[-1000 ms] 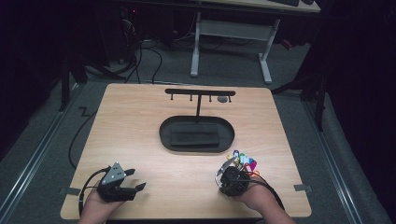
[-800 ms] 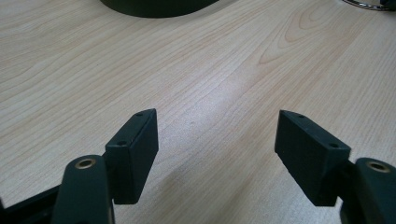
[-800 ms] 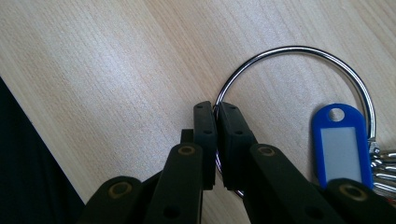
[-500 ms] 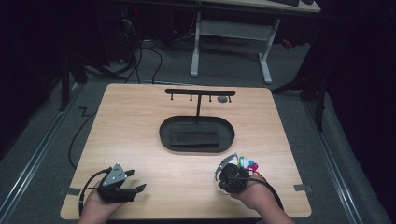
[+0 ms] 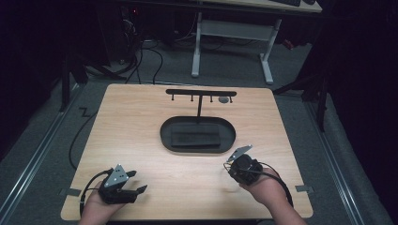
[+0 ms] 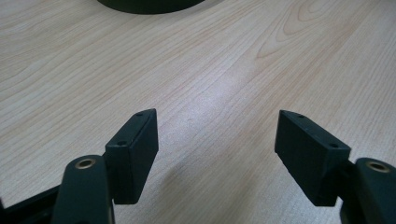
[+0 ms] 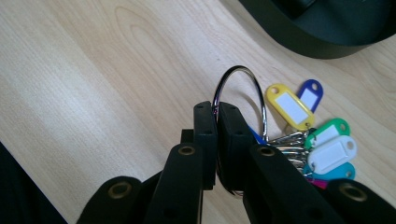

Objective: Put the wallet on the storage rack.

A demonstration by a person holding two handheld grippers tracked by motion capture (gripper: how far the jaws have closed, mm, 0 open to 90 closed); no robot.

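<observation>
The right gripper [image 7: 217,140] has its jaws clenched on a metal key ring [image 7: 239,100], whose coloured key tags [image 7: 322,140] fan out low over the wooden table [image 5: 141,122], near the rim of the black oval tray [image 5: 164,136]. The left gripper [image 5: 123,187] rests at the table's near left corner with its jaws spread wide and nothing between them. Behind the tray stands a black T-shaped hook rack [image 5: 201,93].
</observation>
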